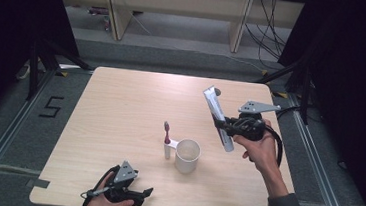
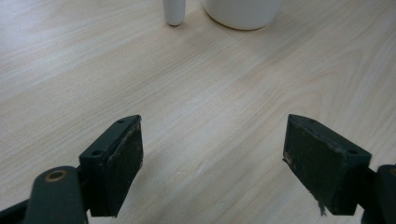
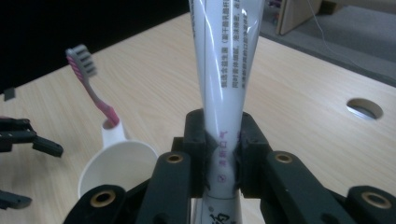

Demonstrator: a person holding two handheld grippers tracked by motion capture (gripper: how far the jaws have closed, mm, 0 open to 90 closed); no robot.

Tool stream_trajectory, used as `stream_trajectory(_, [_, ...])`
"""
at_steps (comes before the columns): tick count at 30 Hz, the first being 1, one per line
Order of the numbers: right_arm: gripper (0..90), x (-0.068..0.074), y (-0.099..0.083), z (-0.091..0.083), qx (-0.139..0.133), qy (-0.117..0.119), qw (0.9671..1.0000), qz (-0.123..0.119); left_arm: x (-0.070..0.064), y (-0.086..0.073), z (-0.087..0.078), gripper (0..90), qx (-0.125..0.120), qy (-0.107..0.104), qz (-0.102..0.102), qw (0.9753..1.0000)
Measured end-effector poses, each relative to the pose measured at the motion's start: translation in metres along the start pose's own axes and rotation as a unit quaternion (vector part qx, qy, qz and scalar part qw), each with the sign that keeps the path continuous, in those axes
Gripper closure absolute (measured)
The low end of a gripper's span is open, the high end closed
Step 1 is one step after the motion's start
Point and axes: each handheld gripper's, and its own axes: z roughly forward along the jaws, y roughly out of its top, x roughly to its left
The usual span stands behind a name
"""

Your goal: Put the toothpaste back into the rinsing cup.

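Holds the toothpaste tube [image 1: 217, 113] in the right claw [image 1: 227, 128], jaws closed hard on the lower part of the tube. Lifts it clear of the bench [image 1: 121, 102], above the stretch near the right edge, cap end up and leaning toward the far edge. Pinches across the flat of the tube, seen close in the right gripper view with the printed face between the pads. Probably grips there so that the soft body cannot slip or fold, and so that either end stays free to lead into a container.

Rests the left claw [image 1: 139, 193] low at the near edge, left of the middle, jaws spread wide with nothing between them. Faces it toward the cup [image 1: 187, 156], seemingly ready to steady that cup if the tube nudges it, yet well apart from it for now.

Finds the white cup upright near the middle of the near half of the bench, mouth open and empty as far as can be told. Shows a pink toothbrush [image 1: 166, 130] upright, bristles up, in the side holder [image 1: 167, 150] touching the cup's left wall, out of the way of the cup's mouth.

Judged from this: tube in mid-carry, cup as the likely goal, tube well apart from it to the right. Calls for a swing toward the cup and a lowering clear of the brush.
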Motion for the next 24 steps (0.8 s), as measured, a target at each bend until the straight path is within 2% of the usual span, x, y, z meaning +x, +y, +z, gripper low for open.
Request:
stream_trajectory(2, [77.5, 0.003, 0.002, 0.003, -0.018, 0.014, 0.9997, 0.005, 0.0, 0.0, 0.0, 19.4, 0.0, 0.0, 0.001, 1.0])
stream_trajectory(4, [77.5, 0.006, 0.004, 0.007, -0.038, 0.017, 0.9991, 0.003, 0.0, 0.0, 0.0, 19.5, -0.001, 0.001, 0.0, 1.0])
stream_trajectory(5, [77.5, 0.01, 0.004, 0.009, -0.041, 0.022, 0.9988, 0.016, 0.001, 0.0, -0.001, 19.5, 0.002, 0.001, 0.003, 1.0])
stream_trajectory(6, [77.5, 0.01, 0.005, 0.01, -0.046, 0.022, 0.9987, 0.004, 0.001, 0.0, -0.001, 19.4, 0.002, 0.002, 0.005, 1.0])
stream_trajectory(7, [77.5, 0.012, 0.005, 0.012, -0.056, 0.027, 0.9981, 0.002, 0.002, 0.001, -0.001, 19.4, 0.007, 0.005, 0.01, 0.9999])
stream_trajectory(10, [77.5, 0.018, 0.006, 0.016, -0.068, 0.033, 0.9971, 0.002, 0.001, 0.0, -0.001, 19.4, 0.003, 0.002, 0.007, 1.0])
stream_trajectory(12, [77.5, 0.024, 0.006, 0.019, -0.073, 0.044, 0.9963, 0.007, 0.001, 0.0, -0.001, 19.4, 0.002, 0.001, 0.006, 1.0])
stream_trajectory(17, [77.5, 0.035, 0.004, 0.03, -0.079, 0.059, 0.9951, -0.001, 0.001, 0.0, -0.001, 19.5, -0.001, 0.001, 0.002, 1.0])
stream_trajectory(18, [77.5, 0.036, 0.003, 0.032, -0.084, 0.059, 0.9947, -0.003, 0.002, 0.001, -0.001, 19.5, 0.008, 0.004, 0.012, 0.9999])
stream_trajectory(20, [77.5, 0.04, 0.002, 0.036, -0.077, 0.067, 0.9948, 0.004, 0.001, 0.0, -0.001, 19.4, 0.004, 0.0, 0.007, 1.0])
stream_trajectory(21, [77.5, 0.04, 0.002, 0.039, -0.081, 0.07, 0.9942, -0.005, 0.001, 0.0, -0.001, 19.4, 0.003, 0.0, 0.005, 1.0])
stream_trajectory(22, [77.5, 0.043, 0.001, 0.039, -0.076, 0.067, 0.9948, 0.008, 0.001, 0.0, -0.001, 19.4, 0.003, 0.001, 0.007, 1.0])
stream_trajectory(24, [77.5, 0.044, 0.001, 0.043, -0.082, 0.078, 0.9935, 0.005, 0.001, 0.0, 0.0, 19.4, 0.0, 0.001, 0.004, 1.0])
